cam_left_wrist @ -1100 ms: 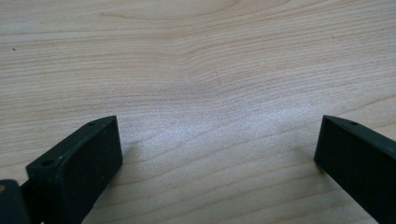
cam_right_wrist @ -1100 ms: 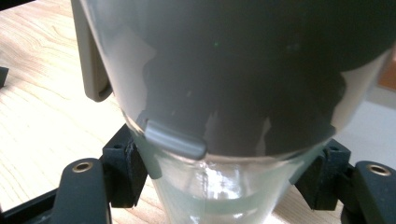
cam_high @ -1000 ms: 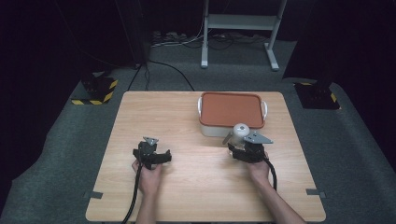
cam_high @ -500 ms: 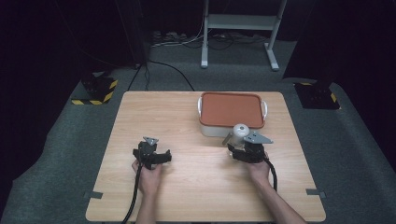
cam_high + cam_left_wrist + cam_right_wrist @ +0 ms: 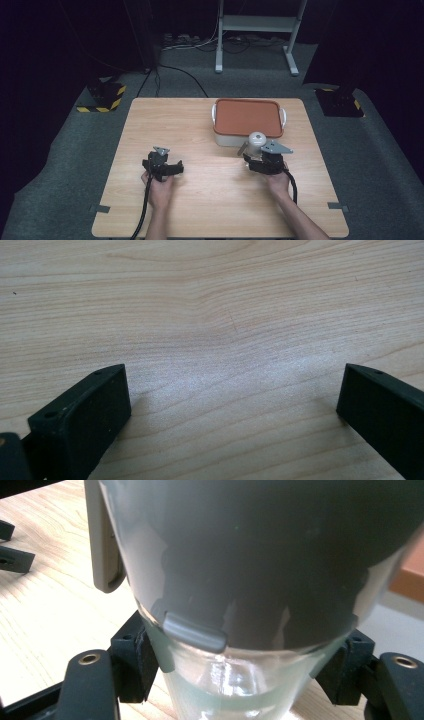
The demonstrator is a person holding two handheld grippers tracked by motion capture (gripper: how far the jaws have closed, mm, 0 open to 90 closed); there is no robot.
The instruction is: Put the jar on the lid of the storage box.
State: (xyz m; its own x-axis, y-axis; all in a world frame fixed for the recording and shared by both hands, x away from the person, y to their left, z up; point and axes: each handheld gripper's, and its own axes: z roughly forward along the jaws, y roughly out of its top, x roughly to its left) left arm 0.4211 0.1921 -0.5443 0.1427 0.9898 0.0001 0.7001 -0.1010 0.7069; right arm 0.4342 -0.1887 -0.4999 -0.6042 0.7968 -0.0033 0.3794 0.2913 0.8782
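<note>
Glass jar (image 5: 235,680) with a grey lid (image 5: 260,555) stands upright between the pads of my right claw (image 5: 257,156), which is closed on the clear body just below the lid, one pad pressing each side. Seen from above, the jar's pale lid sits at about 4 o'clock from the worktop's centre, just off the near edge of a white container (image 5: 222,137) with an orange-brown lid (image 5: 247,116), which lies at roughly 1 o'clock. A beige clip (image 5: 102,545) hangs down at the jar's 10 o'clock in my right claw's view. My left claw (image 5: 162,165) rests low over the bare wooden worktop (image 5: 165,120) at about 8 o'clock, jaws spread wide with nothing between them, well apart from the jar.
</note>
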